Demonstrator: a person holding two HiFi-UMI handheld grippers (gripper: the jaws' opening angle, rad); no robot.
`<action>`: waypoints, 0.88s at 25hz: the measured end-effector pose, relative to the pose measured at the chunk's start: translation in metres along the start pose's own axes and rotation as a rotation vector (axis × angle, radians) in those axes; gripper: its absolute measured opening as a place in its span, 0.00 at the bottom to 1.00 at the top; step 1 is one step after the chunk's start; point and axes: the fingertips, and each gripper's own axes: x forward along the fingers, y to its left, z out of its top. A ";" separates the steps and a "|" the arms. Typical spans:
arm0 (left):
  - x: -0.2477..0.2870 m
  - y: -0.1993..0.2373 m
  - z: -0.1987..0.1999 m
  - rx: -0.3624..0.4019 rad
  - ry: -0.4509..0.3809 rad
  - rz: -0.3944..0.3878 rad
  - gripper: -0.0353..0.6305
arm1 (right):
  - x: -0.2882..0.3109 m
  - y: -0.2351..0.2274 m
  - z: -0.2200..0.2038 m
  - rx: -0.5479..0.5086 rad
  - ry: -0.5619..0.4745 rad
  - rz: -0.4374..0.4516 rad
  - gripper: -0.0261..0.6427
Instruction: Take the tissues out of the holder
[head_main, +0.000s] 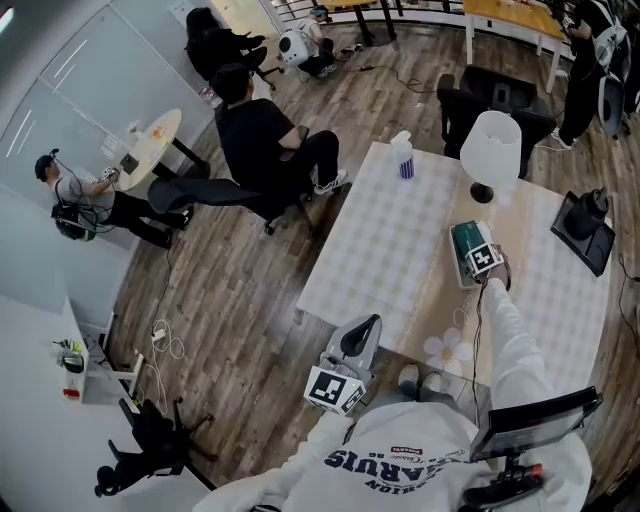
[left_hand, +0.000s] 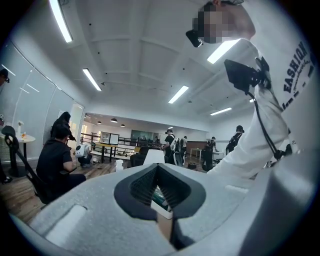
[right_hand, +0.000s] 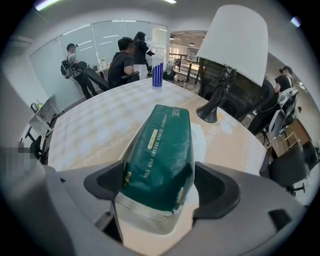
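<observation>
jaws wide, right gripper straddling tissue pack (in holder)

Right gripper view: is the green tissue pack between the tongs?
Yes, the green tissue pack sits between the open tongs of the right gripper, with one pad on each side of it.

One tissue pack, one lamp

Tabletop around the right gripper

The green plastic tissue pack lies on the white patterned cloth-covered table, between the right gripper's wide-apart jaws. The white-shaded lamp stands behind it to the right, and the white blue-striped bottle farther back.
</observation>
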 end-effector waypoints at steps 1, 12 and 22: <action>0.000 0.001 -0.001 -0.002 0.002 0.004 0.06 | 0.001 0.000 -0.003 0.004 0.016 0.000 0.68; 0.010 0.005 -0.001 0.002 0.012 0.028 0.06 | 0.009 0.000 -0.005 -0.018 0.031 -0.003 0.70; 0.013 0.013 0.001 0.011 0.007 0.046 0.06 | 0.019 0.002 -0.008 0.064 0.087 0.045 0.44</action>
